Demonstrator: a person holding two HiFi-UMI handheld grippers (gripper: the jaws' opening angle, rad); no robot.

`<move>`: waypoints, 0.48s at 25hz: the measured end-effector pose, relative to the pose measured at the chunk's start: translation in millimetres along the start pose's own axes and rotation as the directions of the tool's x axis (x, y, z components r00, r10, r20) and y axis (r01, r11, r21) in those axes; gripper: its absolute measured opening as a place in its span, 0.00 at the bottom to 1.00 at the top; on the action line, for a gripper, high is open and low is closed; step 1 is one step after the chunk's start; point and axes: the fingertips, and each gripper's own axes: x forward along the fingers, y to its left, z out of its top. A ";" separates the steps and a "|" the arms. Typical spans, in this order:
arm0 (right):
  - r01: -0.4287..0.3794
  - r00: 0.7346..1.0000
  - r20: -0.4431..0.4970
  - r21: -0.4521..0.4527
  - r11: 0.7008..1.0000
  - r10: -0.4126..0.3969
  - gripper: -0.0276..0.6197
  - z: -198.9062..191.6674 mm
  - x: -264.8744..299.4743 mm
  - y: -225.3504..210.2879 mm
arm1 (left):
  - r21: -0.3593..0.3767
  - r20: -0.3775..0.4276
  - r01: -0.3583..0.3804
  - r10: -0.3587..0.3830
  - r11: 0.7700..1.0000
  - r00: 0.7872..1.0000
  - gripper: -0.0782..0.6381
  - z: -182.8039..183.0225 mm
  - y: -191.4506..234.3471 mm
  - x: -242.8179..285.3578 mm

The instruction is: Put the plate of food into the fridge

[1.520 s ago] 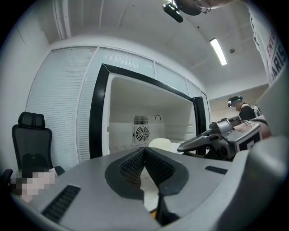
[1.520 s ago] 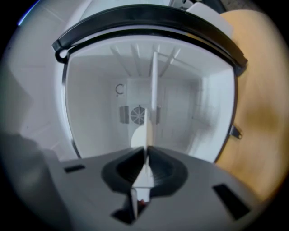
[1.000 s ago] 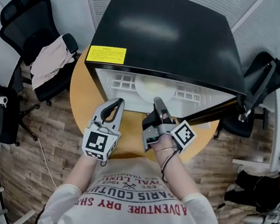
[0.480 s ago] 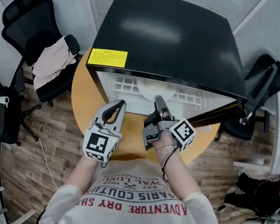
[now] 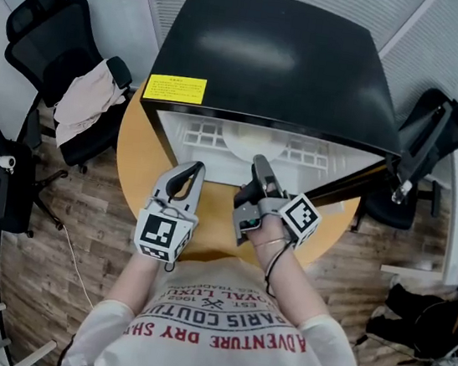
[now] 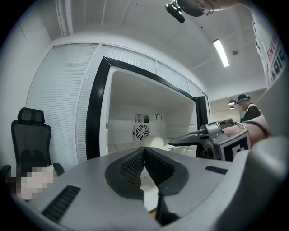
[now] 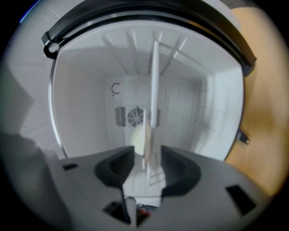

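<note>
The black fridge [image 5: 272,57] stands open on a round wooden table [image 5: 132,152]. The pale plate of food [image 5: 251,143] rests on its white wire shelf [image 5: 206,137]. My right gripper [image 5: 258,165] reaches into the opening just in front of the plate. Its jaws have just been opening and now stand open. In the right gripper view, which is rolled sideways, the plate [image 7: 140,137] shows edge-on in line with the gap of the right gripper [image 7: 146,164], and the pads do not press on it. My left gripper [image 5: 195,167] hovers before the opening, shut and empty, its pads meeting at the tips of the left gripper [image 6: 144,151].
The fridge door [image 5: 356,183] hangs open to the right. Black office chairs stand at the left [image 5: 40,24] and right [image 5: 436,122], one with a pale cloth [image 5: 84,103] on it. A fan grille [image 7: 134,117] is on the fridge's back wall. A person [image 6: 246,106] stands far off.
</note>
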 end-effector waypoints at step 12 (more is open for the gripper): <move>0.015 0.998 -0.052 -0.190 0.982 -0.026 0.09 -18.0 -41.2 1.2 | -0.011 0.007 0.030 -0.030 0.999 1.000 0.16 3.8 -15.7 -14.0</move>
